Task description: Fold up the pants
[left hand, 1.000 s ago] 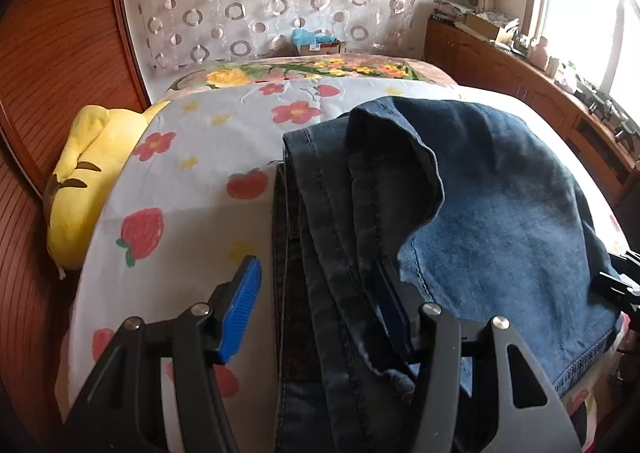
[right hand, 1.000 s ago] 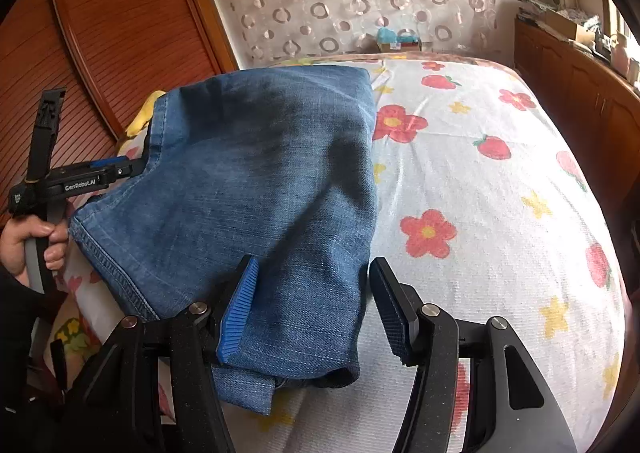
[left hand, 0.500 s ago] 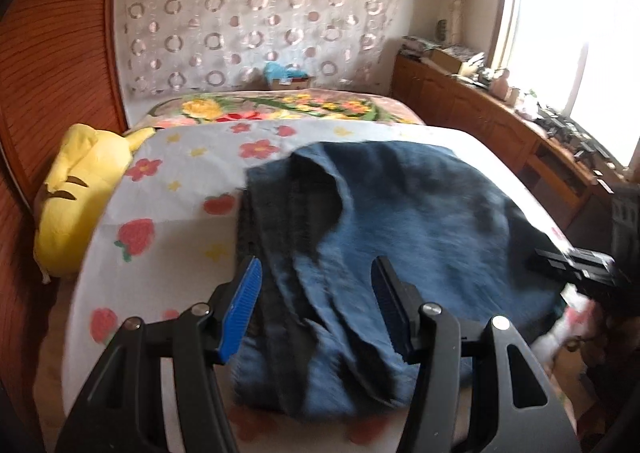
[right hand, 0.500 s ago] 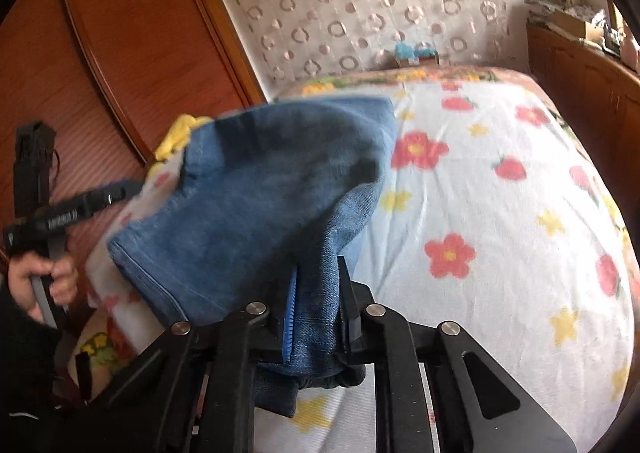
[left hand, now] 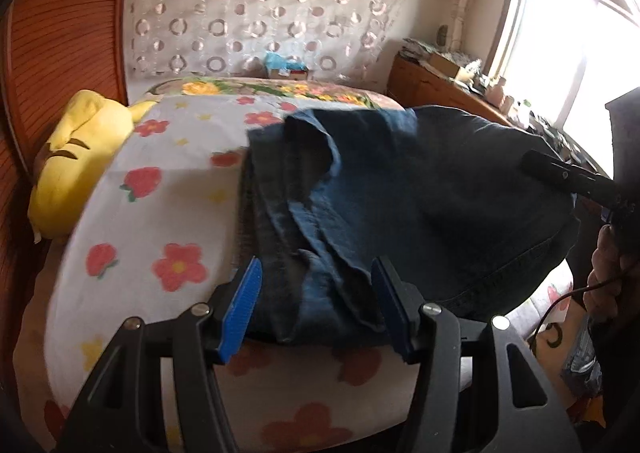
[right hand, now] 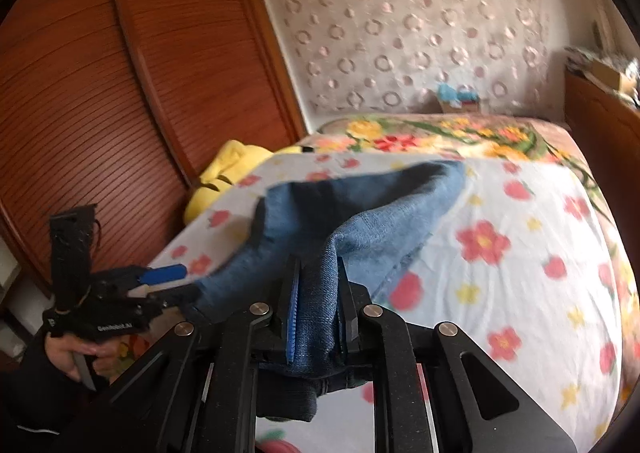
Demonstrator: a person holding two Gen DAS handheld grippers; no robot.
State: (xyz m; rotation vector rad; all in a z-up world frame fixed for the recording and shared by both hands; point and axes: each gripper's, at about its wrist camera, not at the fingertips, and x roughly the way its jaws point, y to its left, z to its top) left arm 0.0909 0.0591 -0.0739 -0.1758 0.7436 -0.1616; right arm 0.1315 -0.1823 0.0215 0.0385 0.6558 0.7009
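Right gripper [right hand: 316, 317] clamped on a bunched denim edge of the jeans [left hand: 420, 205] at the bed's near edge; cloth lifts from there, the rest draped back over the flowered sheet [left hand: 160, 181], long axis toward the headboard. Left gripper [left hand: 316, 305] open, nothing pinched, jeans' near-left corner just ahead. Yellow plush [left hand: 76, 157] at far-left edge, well apart; nothing blocks.
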